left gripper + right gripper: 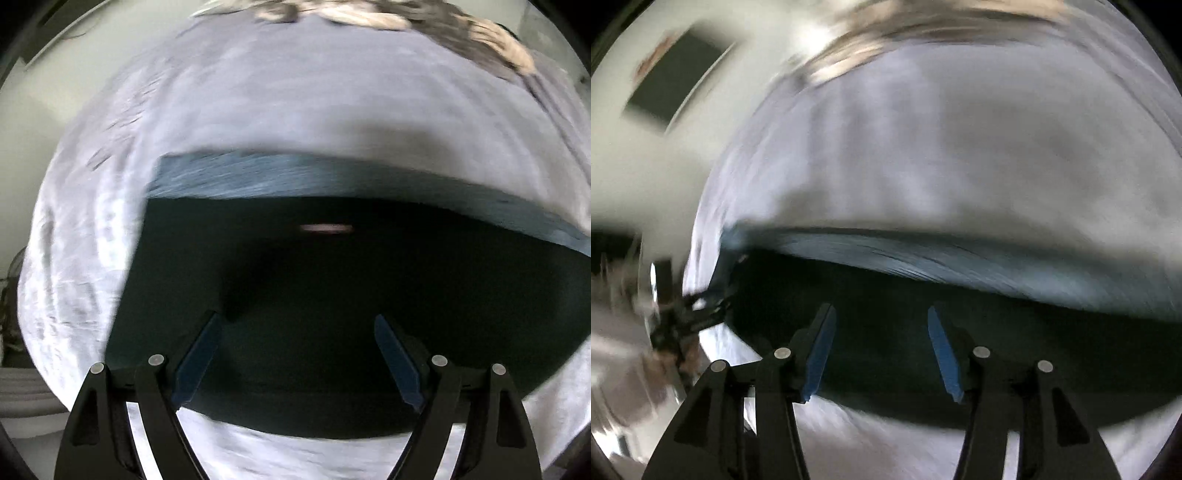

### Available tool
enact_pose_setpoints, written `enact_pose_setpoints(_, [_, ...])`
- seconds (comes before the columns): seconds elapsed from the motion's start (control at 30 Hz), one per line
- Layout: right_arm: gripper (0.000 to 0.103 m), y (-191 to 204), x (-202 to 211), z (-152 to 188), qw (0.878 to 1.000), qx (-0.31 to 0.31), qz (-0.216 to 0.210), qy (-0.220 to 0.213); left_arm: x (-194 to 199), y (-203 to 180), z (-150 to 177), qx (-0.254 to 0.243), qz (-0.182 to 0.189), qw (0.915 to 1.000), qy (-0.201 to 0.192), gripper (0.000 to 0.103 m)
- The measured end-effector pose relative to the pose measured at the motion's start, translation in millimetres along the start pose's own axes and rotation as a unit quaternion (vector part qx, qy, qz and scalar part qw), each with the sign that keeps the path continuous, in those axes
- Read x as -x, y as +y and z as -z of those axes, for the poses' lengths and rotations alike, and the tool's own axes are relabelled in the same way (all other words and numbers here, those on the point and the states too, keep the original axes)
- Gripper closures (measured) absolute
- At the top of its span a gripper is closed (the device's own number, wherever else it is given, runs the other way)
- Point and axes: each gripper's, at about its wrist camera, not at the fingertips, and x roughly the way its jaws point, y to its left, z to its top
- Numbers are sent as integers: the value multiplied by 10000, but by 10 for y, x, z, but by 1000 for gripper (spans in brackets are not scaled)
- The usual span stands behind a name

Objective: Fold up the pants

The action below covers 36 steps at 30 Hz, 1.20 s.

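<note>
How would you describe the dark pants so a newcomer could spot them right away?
Start from the pale grey sheet that fills the view. On it lie the pants, a flat, very dark green slab. Their far edge shows a lighter blue-grey band, unlike the plain sheet around them.

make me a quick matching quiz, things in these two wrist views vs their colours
Things:
1. dark folded pants
2. wrinkled bed sheet
3. pads of the left gripper
4. lighter band along the pants' far edge

Colours:
a. blue
b. pale grey-white
c. faded blue-grey
d. very dark green-black

Pairs: 1-d, 2-b, 3-a, 4-c
</note>
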Motion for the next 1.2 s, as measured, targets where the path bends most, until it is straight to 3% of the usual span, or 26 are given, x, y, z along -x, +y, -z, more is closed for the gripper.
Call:
enact_pose_setpoints(0.03, [47,235,-166,-90,9995,306,-52,114,-68,96,-33,62,-8,10000,12,17])
enact_pose_setpoints(0.13, [47,973,-780,-457,9910,1228,-127,526,-168,441,-44,356,430,9984,31,17])
enact_pose_setpoints(0.2, [47,1313,-1145,-665,9844,1584,-39,763,-131,522,-49,318,277,9991,-75,17])
enact_pose_setpoints(0.43, [47,2185,-1806,-898,9644,2406,-223,1080,-143,893,145,704,516,9961,-101,17])
enact_pose_setpoints(0.57, [47,2453,-2304,-992,9537,2633,31,1453,-180,918,286,768,630,9950,-121,17])
enact_pose_setpoints(0.6, [63,2448,-2375,-1001,9532,2564,44,1604,-145,913,322,769,644,9949,-134,17])
enact_pose_setpoints(0.63, [97,2450,-2404,-1011,9533,2500,-6,1697,-128,930,368,797,670,9945,-147,17])
enact_pose_setpoints(0.83, [100,2645,-2247,-1122,9510,2675,-210,1539,-122,1173,482,866,756,9932,-174,17])
enact_pose_setpoints(0.93, [100,2704,-2501,-1210,9546,2612,127,1424,-188,1166,446,857,731,9936,-63,17])
enact_pose_setpoints(0.97, [100,2669,-2672,-1203,9566,2479,516,1440,-179,1153,435,867,688,9939,-13,17])
enact_pose_setpoints(1.0, [100,2619,-2727,-1197,9605,2296,573,1463,-145,1139,433,853,646,9943,-7,17])
enact_pose_setpoints(1.07, [99,2450,-2543,-1201,9803,1564,71,1201,0,1103,357,799,583,9950,-146,17])
enact_pose_setpoints(1.1, [93,2351,-2392,-1191,9859,1270,-207,1071,65,1077,294,784,631,9947,-228,17])
enact_pose_setpoints(1.2, [49,1829,-1724,-1019,9941,164,-876,617,214,940,136,653,803,9935,-466,17])
